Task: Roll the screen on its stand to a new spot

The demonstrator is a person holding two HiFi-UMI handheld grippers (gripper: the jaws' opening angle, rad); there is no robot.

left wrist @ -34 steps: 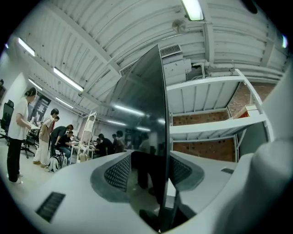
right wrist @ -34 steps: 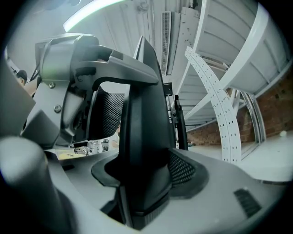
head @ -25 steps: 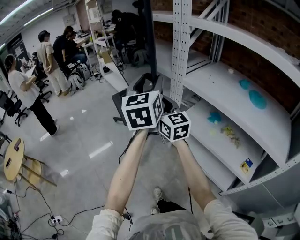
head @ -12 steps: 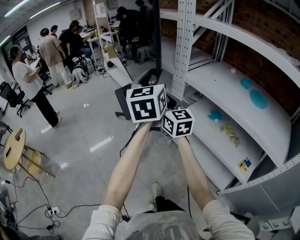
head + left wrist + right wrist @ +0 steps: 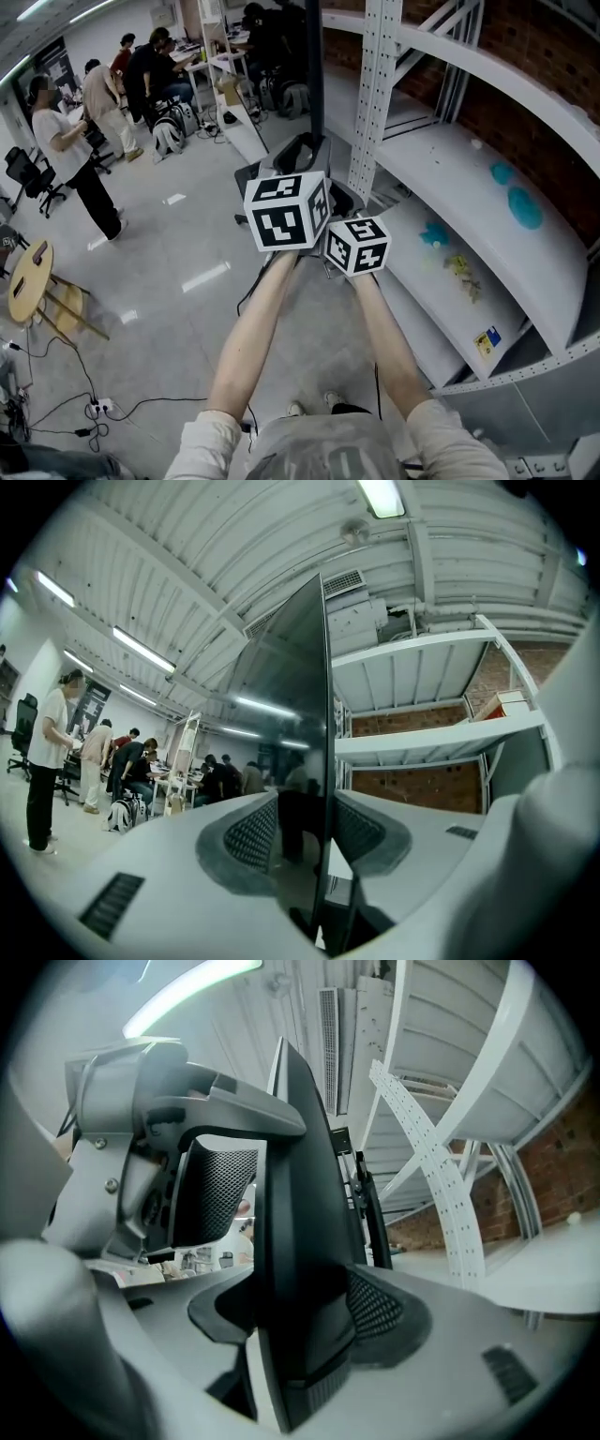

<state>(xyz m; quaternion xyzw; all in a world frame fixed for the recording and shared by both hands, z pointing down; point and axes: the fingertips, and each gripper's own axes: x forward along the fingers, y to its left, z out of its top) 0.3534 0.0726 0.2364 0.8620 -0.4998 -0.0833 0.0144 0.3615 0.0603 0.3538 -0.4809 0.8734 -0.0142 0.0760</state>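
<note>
The screen (image 5: pixel 312 66) stands edge-on ahead of me, a thin dark upright line, with its black stand base (image 5: pixel 302 155) on the floor. My arms reach toward it; the left marker cube (image 5: pixel 286 211) and right marker cube (image 5: pixel 358 246) hide the jaws here. In the left gripper view the screen's thin glossy edge (image 5: pixel 324 752) runs between the mesh pads; my left gripper (image 5: pixel 314 832) has just been closing and is shut on it. In the right gripper view the screen's thick black back (image 5: pixel 300 1241) fills the jaws of my right gripper (image 5: pixel 300 1312), which have just been opening slightly. The left gripper's pad (image 5: pixel 220 1194) shows higher up.
A white perforated shelf post (image 5: pixel 375 103) rises just right of the screen, with white shelves (image 5: pixel 487 244) holding teal items (image 5: pixel 520 206). Several people (image 5: pixel 75 141) stand at desks at the back left. A round wooden stool (image 5: pixel 28 281) and floor cables (image 5: pixel 98 408) lie left.
In the head view the screen edge and shelf post have drifted right and the people at the back have shifted. My feet stand differently. Both cubes stay at the screen.
</note>
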